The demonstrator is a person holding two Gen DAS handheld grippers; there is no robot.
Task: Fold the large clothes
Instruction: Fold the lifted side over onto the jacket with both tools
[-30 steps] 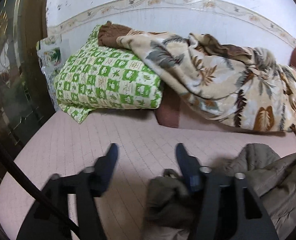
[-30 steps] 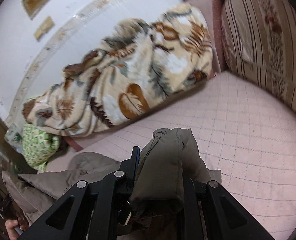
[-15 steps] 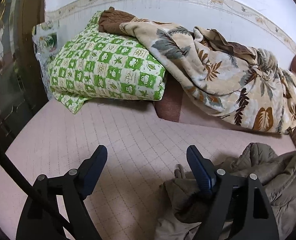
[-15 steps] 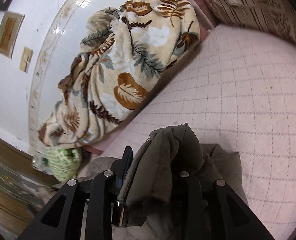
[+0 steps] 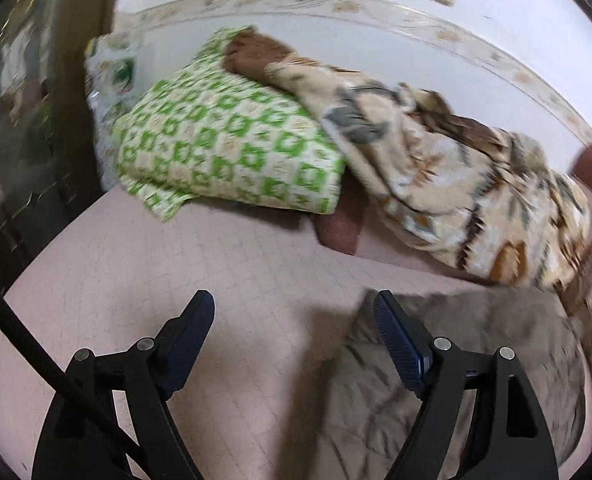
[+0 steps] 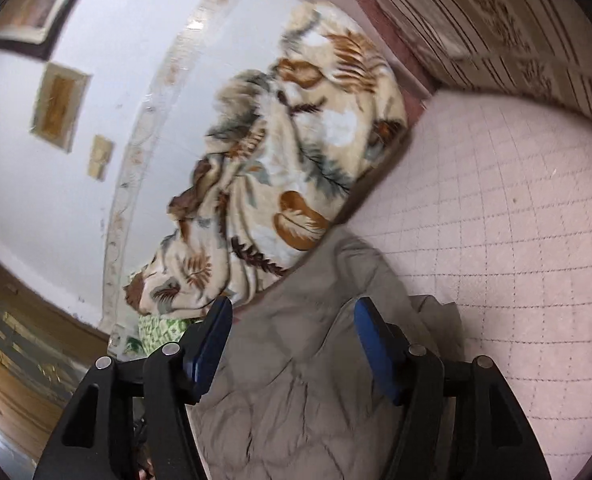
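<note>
An olive-grey padded jacket [image 5: 476, 364] lies flat on the pink quilted bed [image 5: 176, 280], at the lower right of the left wrist view. My left gripper [image 5: 294, 312] is open above the bed, its right finger just over the jacket's left edge, nothing between the pads. In the right wrist view the same jacket [image 6: 296, 384] spreads below my right gripper [image 6: 292, 316]. Its jaws are opening, and the cloth lies under the gap without being pinched.
A green-and-cream checked pillow [image 5: 224, 148] and a leaf-print blanket [image 5: 456, 184] are heaped along the white wall at the bed's far side. The blanket [image 6: 292, 160] also fills the middle of the right wrist view. A striped cushion [image 6: 496, 24] stands at the right. Bare pink bedding [image 6: 516, 240] stretches right of the jacket.
My right gripper has let go of the bunched jacket fold and opened. The jacket now lies spread flat. My left gripper has opened wider and shifted along the bed.
</note>
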